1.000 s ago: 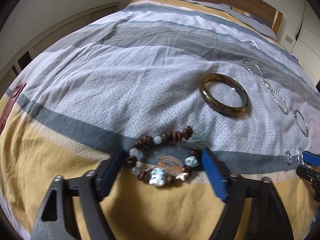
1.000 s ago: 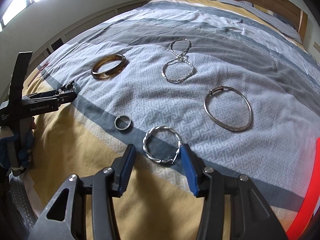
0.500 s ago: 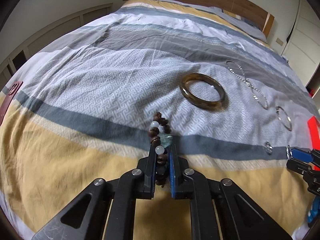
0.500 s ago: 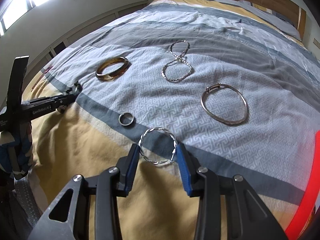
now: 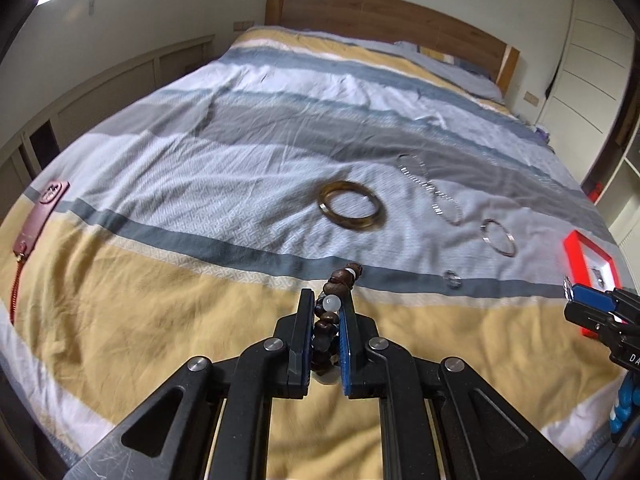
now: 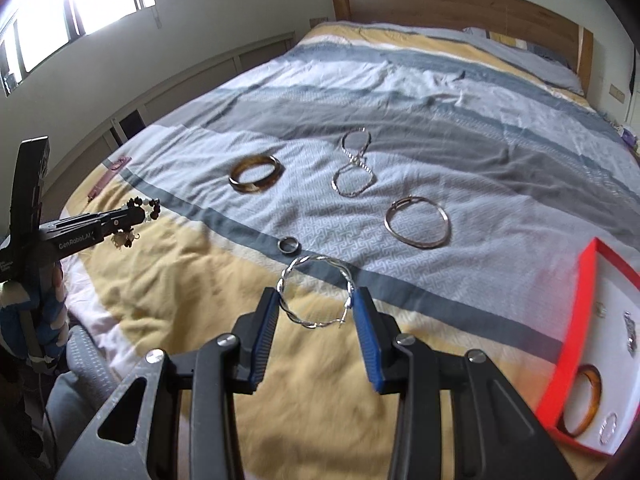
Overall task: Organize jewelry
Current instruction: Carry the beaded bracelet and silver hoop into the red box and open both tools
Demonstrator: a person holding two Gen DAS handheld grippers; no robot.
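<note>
Left gripper [image 5: 326, 320]: clamps bead bracelet [image 5: 334, 296] | right gripper [image 6: 316, 320]: grips twisted bangle [image 6: 316, 292] across its rim | red tray [image 6: 576, 320]: near right, apart.

A striped quilt [image 6: 400, 92] covers the bed below a wooden headboard [image 6: 460, 4]; a bright window [image 6: 76, 4] lights pale walls.
</note>
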